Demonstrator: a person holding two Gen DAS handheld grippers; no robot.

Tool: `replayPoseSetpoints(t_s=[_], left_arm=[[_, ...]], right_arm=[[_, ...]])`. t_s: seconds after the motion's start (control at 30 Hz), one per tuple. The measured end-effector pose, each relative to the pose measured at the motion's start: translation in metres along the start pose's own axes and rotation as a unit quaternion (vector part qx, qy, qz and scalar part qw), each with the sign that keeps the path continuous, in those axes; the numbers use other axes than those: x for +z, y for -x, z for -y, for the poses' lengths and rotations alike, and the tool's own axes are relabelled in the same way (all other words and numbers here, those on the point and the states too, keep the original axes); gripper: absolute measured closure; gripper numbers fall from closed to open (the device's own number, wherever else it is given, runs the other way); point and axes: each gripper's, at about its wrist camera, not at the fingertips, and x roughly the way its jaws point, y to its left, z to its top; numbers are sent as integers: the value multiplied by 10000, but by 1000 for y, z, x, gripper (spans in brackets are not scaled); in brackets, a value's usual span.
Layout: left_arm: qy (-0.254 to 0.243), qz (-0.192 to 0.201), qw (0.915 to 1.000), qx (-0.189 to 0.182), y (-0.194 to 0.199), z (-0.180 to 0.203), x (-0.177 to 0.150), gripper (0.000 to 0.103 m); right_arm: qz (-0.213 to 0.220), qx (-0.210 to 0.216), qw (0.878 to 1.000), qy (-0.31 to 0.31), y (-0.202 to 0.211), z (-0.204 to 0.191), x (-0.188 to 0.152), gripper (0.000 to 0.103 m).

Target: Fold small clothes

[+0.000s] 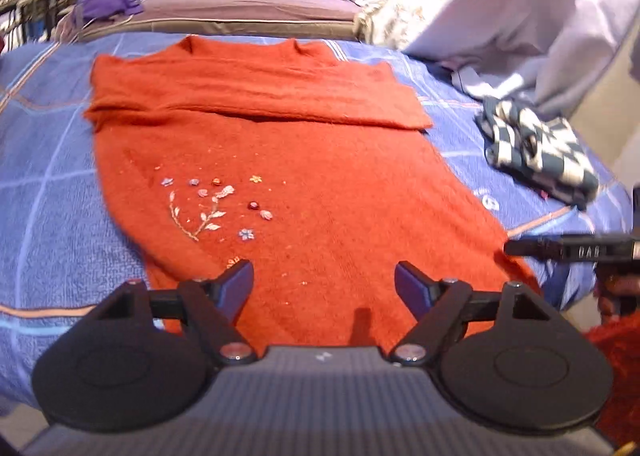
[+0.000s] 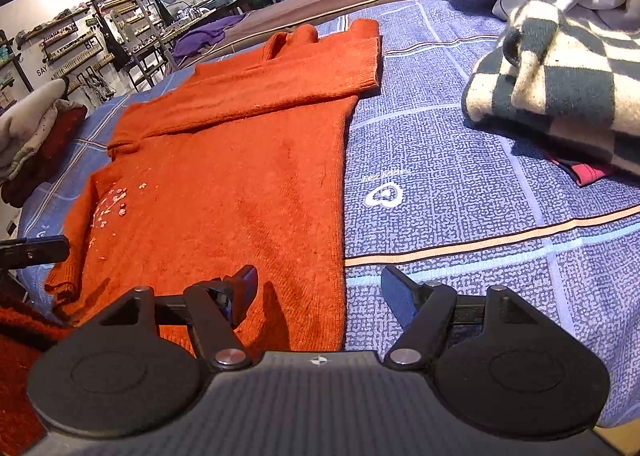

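- Across the middle of the left wrist frame lies an orange-red knitted sweater (image 1: 288,175), flat on a blue patterned bedspread with pale grid lines (image 1: 52,199), collar toward the top of the frame, hem toward the bottom.
- Sleeves folded across the chest, forming a band in the upper-centre of the frame.
- Small embroidered flower and bead decoration (image 1: 216,203) sits left of centre on the sweater front.
- Left gripper (image 1: 324,284) at lower centre, fingers spread wide, nothing between them, over the hem area; contact with the fabric cannot be told.
- Right wrist frame: same sweater (image 2: 240,175) fills centre-left, its right edge running down the middle of the frame.
- Right gripper (image 2: 318,286) at lower centre, fingers spread apart, empty; left finger over the sweater's lower right part, right finger over bare bedspread (image 2: 460,195).
- Folded dark-green and cream checkered knit garment (image 2: 560,87) at upper right, apart from the sweater; also at right in the left wrist frame (image 1: 536,151).
- Pale lilac cloth (image 1: 540,3) at upper right of the left wrist frame.
- Pile of grey and dark red clothes (image 2: 36,135) at left edge of the right wrist frame.
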Motion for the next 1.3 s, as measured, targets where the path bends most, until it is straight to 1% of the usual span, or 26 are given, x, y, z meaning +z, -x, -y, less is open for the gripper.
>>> replayPoseSetpoints(t_s=[0.03, 0.07, 0.1, 0.13, 0.17, 0.23, 0.27, 0.33, 0.37, 0.4, 0.5, 0.57, 0.6, 0.63, 0.7, 0.73, 0.77, 0.8, 0.83, 0.9, 0.93, 0.97, 1.03, 1.17, 1.3], left_arm=[[-11, -8, 9998, 192, 3, -1, -1, 25], [114, -6, 9994, 315, 7, -7, -3, 25], [383, 9, 9986, 371, 12, -18, -4, 25], [752, 59, 9964, 381, 18, -31, -5, 26], [1128, 131, 9928, 384, 25, -45, -8, 27], [1744, 187, 9833, 487, 37, -75, -17, 35], [1855, 155, 9809, 573, 41, -84, -21, 36], [1915, 71, 9777, 858, 46, -98, -30, 38], [2015, 39, 9754, 897, 48, -106, -36, 38], [2166, 9, 9727, 835, 50, -115, -41, 38], [2751, -58, 9606, 388, 52, -143, -61, 38], [3038, -119, 9526, -37, 48, -156, -73, 41], [3184, -89, 9473, -356, 44, -161, -79, 41], [3332, -59, 9402, -699, 38, -164, -84, 42], [3716, -64, 9215, -1125, 27, -169, -92, 42], [3889, -56, 9114, -1344, 20, -169, -95, 46], [4003, -21, 9053, -1421, 17, -169, -97, 49], [4053, 20, 9020, -1485, 14, -168, -97, 59], [4035, 56, 9019, -1539, 10, -165, -96, 73], [3942, 137, 9069, -1481, 9, -161, -91, 84], [3900, 178, 9096, -1422, 10, -160, -88, 88], [3864, 241, 9123, -1338, 12, -160, -86, 90], [3831, 347, 9146, -1246, 17, -162, -82, 91], [3713, 291, 9215, -1100, 24, -169, -79, 93], [3709, 252, 9217, -1113, 25, -169, -77, 93]], right_arm=[[-4, 1, 10000, -10, 0, 0, 0, 0], [-14, -2, 10000, -9, 0, 1, 1, 0], [-26, -8, 10000, -4, 0, 2, 1, 0], [-39, -11, 10000, -2, 0, 2, 2, 0], [-49, -6, 10000, -4, -1, 2, 3, 0], [-60, 4, 10000, 3, -2, 3, 3, 0], [-58, 8, 10000, -3, -2, 3, 3, 0], [-60, 29, 10000, -22, -4, 4, 3, 0], [-51, 35, 10000, -22, -4, 3, 1, 0], [-44, 36, 10000, -20, -4, 3, 1, 0], [-45, 37, 10000, -17, -3, 2, 0, 0], [-59, 43, 10000, -23, -2, 2, 0, 0], [-64, 53, 10000, -31, -1, 2, -1, 0], [-69, 68, 9999, -40, -1, 3, -2, 0], [-83, 82, 9999, -50, -1, 4, -2, 0], [-93, 77, 9999, -47, 0, 4, -2, 0], [-102, 69, 9999, -40, 0, 3, -2, 0], [-110, 59, 9999, -34, 1, 2, -2, 0], [-116, 52, 9999, -33, 1, 2, -3, 0], [-131, 42, 9999, -28, 1, 2, -3, 0], [-146, 37, 9999, -12, 1, 1, -3, 0], [-170, 38, 9998, 5, 2, 1, -3, 0], [-231, 83, 9997, 4, 4, 1, -2, 0], [-382, 268, 9986, -231, 11, 7, -4, 0], [-507, 317, 9974, -409, 18, 14, -10, 0]])
